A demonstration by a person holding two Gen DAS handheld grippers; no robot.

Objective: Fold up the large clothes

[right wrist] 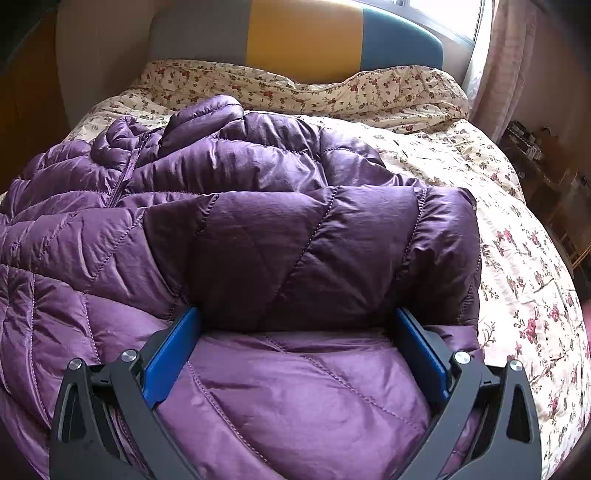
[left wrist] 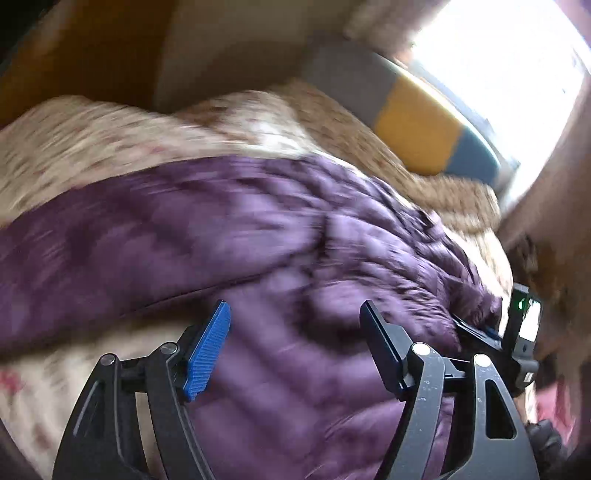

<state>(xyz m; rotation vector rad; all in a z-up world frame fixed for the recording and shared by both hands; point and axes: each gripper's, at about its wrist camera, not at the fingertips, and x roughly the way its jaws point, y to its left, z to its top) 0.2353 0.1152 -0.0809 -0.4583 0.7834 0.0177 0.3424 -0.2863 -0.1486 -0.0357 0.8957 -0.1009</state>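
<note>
step: mid-fold, I'd say. The jacket (right wrist: 236,221) is spread on the bed (right wrist: 517,258), filling the centre and left of the right wrist view, with one padded section already doubled over and sitting in the middle of the frame.

right gripper (right wrist: 295,347): fingers spread wide on either side of that doubled section, down at the lower centre. They look like they're bracketing the puffy fabric, but whether the pads are really squeezing it or just resting alongside, can't tell.

left gripper (left wrist: 295,343): fingers apart, nothing between them, hovering over the purple fabric at the bottom of its own view.

next move: my guess is the left one needs to grab a free edge or sleeve and bring it across, while the right keeps the folded part from springing back. Puffy stuff likes to unfold itself.

hard to see: left wrist view is heavily smeared, so seams and edges are mush. The right gripper only peeks in at that frame's right edge. The jacket's lower hem is cut off by the frame bottom, and the sleeves aren't easy to pick out.

background: headboard (right wrist: 303,37) at the top, window (right wrist: 443,18) upper right.
</note>
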